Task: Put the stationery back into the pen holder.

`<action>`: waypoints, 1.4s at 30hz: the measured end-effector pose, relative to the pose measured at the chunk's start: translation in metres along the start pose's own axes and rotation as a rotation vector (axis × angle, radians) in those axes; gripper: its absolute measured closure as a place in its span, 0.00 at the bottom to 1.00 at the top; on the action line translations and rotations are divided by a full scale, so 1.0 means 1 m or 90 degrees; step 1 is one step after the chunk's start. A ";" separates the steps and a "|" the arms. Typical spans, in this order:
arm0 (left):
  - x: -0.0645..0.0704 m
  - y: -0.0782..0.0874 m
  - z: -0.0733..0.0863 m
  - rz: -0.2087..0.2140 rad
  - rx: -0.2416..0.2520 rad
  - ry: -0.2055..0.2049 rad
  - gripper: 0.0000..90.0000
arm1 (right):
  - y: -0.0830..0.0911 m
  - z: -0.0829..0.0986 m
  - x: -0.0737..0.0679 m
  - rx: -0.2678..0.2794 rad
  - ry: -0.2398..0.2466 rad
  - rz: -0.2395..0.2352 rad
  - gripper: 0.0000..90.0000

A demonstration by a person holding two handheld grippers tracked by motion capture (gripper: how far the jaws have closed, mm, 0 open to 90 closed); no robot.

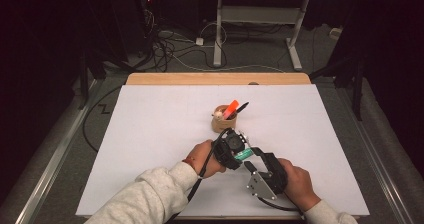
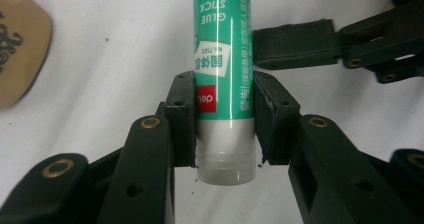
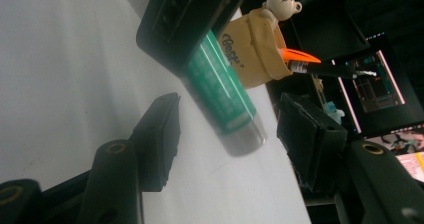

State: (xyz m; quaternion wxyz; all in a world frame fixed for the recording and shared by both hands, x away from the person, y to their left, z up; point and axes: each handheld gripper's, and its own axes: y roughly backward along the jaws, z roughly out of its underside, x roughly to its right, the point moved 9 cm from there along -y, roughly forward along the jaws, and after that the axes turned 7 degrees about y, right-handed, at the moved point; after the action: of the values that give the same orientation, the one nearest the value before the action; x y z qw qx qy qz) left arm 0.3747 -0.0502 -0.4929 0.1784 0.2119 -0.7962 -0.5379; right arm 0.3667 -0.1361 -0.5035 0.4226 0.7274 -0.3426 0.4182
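In the left gripper view, the left gripper [image 2: 224, 124] is seen clamped on a green glue stick [image 2: 222, 59]: both black pads are pressed flat against the tube's sides, just above its clear cap end, which is left protruding toward 6 o'clock below the jaws. The tube is run straight up toward 12 o'clock out of the grip, with the white tabletop [image 2: 100, 59] behind it. At 2 o'clock from the stick, one jaw of the other gripper is seen beside the tube; whether it touches the tube cannot be told from there.

In the right gripper view, the right gripper [image 3: 227, 144] is held wide apart, one pad at 9 o'clock and the other at 3 o'clock of the glue stick's [image 3: 222, 96] clear end. The end is placed between the pads, and neither pad is seen touching it. The stick is slanted up toward 11 o'clock into the black body of the left gripper [image 3: 185, 21].

In the high view, the two grippers are met near the front middle of the white table [image 1: 150, 134], the left gripper [image 1: 240, 148] at 10 o'clock of the right gripper [image 1: 252, 159], with the glue stick [image 1: 243, 155] bridged between them. At 12 o'clock of them, just behind, a tan pen holder [image 1: 223, 122] is stood upright, with an orange marker [image 1: 231, 107] and a black pen [image 1: 241, 107] leaned out of it and a small bear figure [image 1: 218, 115] on its rim.
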 end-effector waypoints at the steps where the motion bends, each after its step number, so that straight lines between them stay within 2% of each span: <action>1: 0.000 -0.001 0.000 -0.003 -0.002 -0.001 0.70 | -0.001 -0.001 0.000 -0.003 0.016 0.004 0.50; 2: 0.000 -0.001 0.000 -0.002 -0.005 -0.002 0.70 | -0.003 -0.002 -0.001 -0.003 0.024 0.012 0.51; 5: 0.000 -0.003 0.000 -0.001 -0.015 -0.003 0.70 | -0.007 -0.004 -0.006 -0.016 0.101 0.024 0.57; 10: 0.003 -0.003 -0.004 0.003 -0.024 -0.011 0.70 | -0.013 -0.007 -0.010 -0.032 0.179 0.056 0.61; 11: 0.004 -0.003 -0.005 0.005 -0.023 -0.011 0.70 | -0.014 -0.006 -0.013 -0.042 0.169 0.055 0.63; 16: 0.005 -0.003 -0.008 0.005 -0.021 -0.006 0.70 | -0.015 -0.006 -0.013 -0.061 0.226 0.074 0.71; 20: 0.006 -0.005 -0.008 0.016 -0.016 0.004 0.69 | -0.016 -0.006 -0.015 -0.063 0.243 0.073 0.73; 21: 0.006 -0.005 -0.008 0.020 -0.010 0.006 0.69 | -0.016 -0.005 -0.017 -0.065 0.239 0.063 0.73; 22: 0.005 -0.003 -0.009 0.024 0.000 0.008 0.69 | -0.016 -0.004 -0.016 -0.063 0.238 0.070 0.73; 24: 0.005 0.003 -0.012 0.035 0.032 0.009 0.59 | -0.016 -0.002 -0.015 -0.067 0.230 0.063 0.73; 25: 0.004 0.007 -0.013 0.038 0.049 0.013 0.59 | -0.015 0.000 -0.014 -0.069 0.229 0.059 0.73; 26: 0.003 0.010 -0.013 0.032 0.064 0.009 0.59 | -0.015 0.001 -0.012 -0.068 0.216 0.063 0.73; 27: 0.001 0.013 -0.013 0.031 0.075 0.008 0.54 | -0.014 0.003 -0.011 -0.075 0.209 0.059 0.73; 29: -0.002 0.019 -0.012 0.027 0.109 0.009 0.53 | -0.013 0.006 -0.005 -0.074 0.199 0.077 0.73; 30: -0.003 0.021 -0.010 0.022 0.121 0.008 0.53 | -0.013 0.008 -0.004 -0.072 0.188 0.067 0.73; 31: -0.004 0.022 -0.009 0.016 0.128 0.006 0.50 | -0.012 0.010 -0.002 -0.079 0.184 0.075 0.73; 32: -0.003 0.024 -0.007 0.013 0.150 0.006 0.48 | -0.013 0.010 -0.001 -0.074 0.188 0.066 0.73; 34: -0.005 0.028 -0.003 -0.006 0.170 -0.003 0.44 | -0.012 0.013 0.000 -0.073 0.162 0.069 0.73; 35: -0.005 0.031 -0.001 -0.010 0.183 -0.004 0.43 | -0.012 0.015 0.001 -0.078 0.165 0.071 0.73; 36: -0.004 0.034 0.001 0.001 0.199 -0.004 0.41 | -0.012 0.016 0.002 -0.078 0.165 0.068 0.73; 37: -0.004 0.037 0.002 -0.001 0.216 -0.003 0.37 | -0.012 0.016 0.004 -0.073 0.157 0.069 0.73; 38: -0.005 0.040 0.005 -0.004 0.229 -0.006 0.37 | -0.013 0.017 0.004 -0.064 0.146 0.066 0.73; 39: -0.004 0.043 0.007 0.002 0.241 -0.011 0.37 | -0.011 0.020 0.004 -0.076 0.134 0.063 0.73; 40: -0.004 0.046 0.010 0.002 0.253 -0.014 0.37 | -0.012 0.020 0.005 -0.070 0.128 0.060 0.73; 42: -0.005 0.052 0.015 -0.013 0.277 -0.019 0.37 | -0.011 0.022 0.008 -0.067 0.105 0.060 0.73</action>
State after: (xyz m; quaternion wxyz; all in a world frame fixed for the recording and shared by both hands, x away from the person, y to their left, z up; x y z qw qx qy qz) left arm 0.3633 -0.0186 -0.4504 0.1116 0.2453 -0.8939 -0.3582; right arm 0.3863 -0.1522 -0.5064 0.4671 0.6500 -0.3622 0.4776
